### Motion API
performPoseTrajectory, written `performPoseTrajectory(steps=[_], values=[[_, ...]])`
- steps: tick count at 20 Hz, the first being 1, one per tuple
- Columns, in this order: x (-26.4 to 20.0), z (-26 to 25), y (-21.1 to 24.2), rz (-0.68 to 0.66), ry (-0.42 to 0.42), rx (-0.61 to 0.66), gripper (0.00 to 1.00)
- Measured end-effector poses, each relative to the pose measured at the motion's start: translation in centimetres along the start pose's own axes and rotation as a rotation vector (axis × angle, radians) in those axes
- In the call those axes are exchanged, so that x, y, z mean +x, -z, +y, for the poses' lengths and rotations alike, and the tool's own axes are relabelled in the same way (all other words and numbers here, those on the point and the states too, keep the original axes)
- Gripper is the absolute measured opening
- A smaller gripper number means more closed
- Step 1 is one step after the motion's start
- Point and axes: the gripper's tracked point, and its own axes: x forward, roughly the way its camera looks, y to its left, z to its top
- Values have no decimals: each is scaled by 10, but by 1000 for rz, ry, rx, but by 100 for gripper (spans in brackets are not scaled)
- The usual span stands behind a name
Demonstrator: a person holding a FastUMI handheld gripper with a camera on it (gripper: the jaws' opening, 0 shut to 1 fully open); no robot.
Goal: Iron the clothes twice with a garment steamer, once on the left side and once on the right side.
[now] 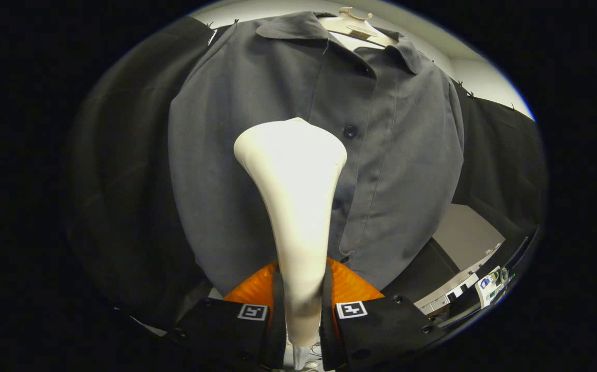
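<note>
Steamer (pixel 293 206) clamped by its narrow neck between both fingers of the hand-held gripper (pixel 301 315), wide head up against the shirt (pixel 257 155) just left of the button placket (pixel 350 132), about mid-chest; whether touching the cloth, cannot tell. Risk of the smooth tapering neck slipping or twisting in so low a hold, tipping the head off the fabric. Also risk of snagging a button, or swinging the shirt on its hanger (pixel 355 23) if pressed hard.

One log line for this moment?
gripper: shut on steamer | steamer head: against shirt, left of buttons | shirt: hanging on form
</note>
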Motion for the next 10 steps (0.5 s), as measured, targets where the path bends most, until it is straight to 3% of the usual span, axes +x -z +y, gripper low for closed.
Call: performPoseTrajectory(steps=[10], values=[[8, 6, 63, 98, -3, -22, 35]])
